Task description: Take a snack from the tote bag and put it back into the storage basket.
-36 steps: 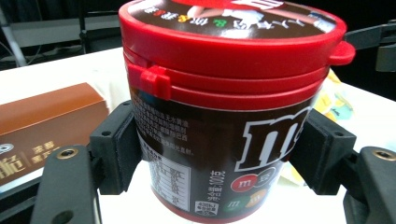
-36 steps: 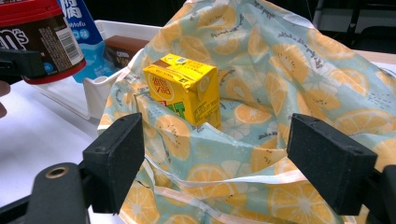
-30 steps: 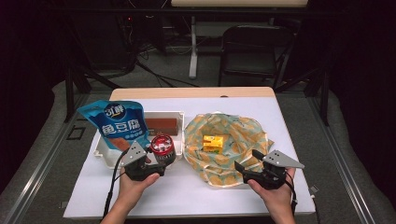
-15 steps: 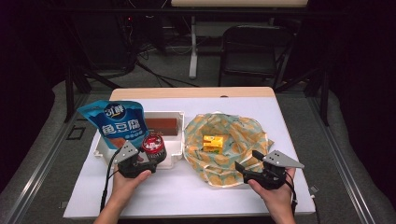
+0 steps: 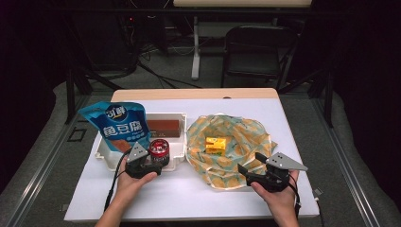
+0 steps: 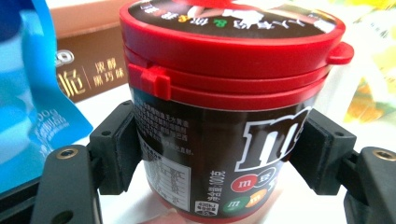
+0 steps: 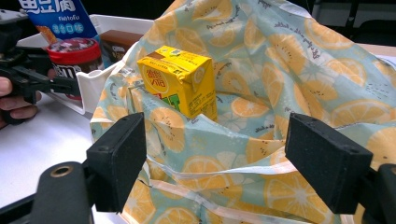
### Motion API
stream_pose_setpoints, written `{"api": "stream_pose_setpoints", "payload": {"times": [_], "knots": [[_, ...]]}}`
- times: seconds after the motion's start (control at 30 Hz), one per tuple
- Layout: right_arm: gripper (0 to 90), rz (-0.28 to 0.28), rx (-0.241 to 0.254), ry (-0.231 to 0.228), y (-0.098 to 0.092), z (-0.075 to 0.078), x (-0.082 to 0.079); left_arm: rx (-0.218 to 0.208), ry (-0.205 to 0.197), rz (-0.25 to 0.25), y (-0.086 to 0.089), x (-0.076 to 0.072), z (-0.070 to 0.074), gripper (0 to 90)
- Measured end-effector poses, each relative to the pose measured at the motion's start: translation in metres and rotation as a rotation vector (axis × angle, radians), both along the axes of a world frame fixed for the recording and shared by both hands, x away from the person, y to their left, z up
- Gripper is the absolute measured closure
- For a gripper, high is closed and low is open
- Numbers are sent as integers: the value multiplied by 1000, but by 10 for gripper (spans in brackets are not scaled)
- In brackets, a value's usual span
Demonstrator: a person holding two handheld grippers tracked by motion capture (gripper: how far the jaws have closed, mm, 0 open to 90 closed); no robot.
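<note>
The left tool is clamped on a red-lidded candy jar; in the left gripper view its two black pads press the dark sides of the jar below the red lid, and the jar stands upright. In the high view the jar sits at the near right corner of a white tray on the left half of the bench. In the tray, a blue snack pouch leans at the left and a brown box lies along the far side, just beyond the jar.

The right tool rests at the near right of the bench with its jaws apart and nothing between the pads. It points at the near edge of an orange-print cloth bag spread out right of the tray. A yellow drink carton sits in the middle of the bag; in the right gripper view the carton stands tilted among the folds, beyond the open jaws.
</note>
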State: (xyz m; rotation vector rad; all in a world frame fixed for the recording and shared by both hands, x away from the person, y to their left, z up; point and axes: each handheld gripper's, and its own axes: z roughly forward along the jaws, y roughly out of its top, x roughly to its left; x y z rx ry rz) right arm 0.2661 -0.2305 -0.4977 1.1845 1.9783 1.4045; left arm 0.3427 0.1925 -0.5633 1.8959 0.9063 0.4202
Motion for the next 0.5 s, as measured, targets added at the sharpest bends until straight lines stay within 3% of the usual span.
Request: {"api": "stream_pose_setpoints", "payload": {"times": [0.13,0.23,0.33,0.43,0.5], "knots": [[208,0,0,1,1,0,0,24,1,1,-3,2,0,262],[209,2,1,2,1,-1,0,15,8,2,-2,5,-1,262],[210,1,-4,3,2,-1,0,48,46,-8,-5,8,-2,262],[212,0,-3,1,3,-1,0,93,50,-18,-9,8,-2,261],[214,-1,-3,2,3,-1,0,87,61,-13,-9,9,-2,260]]}}
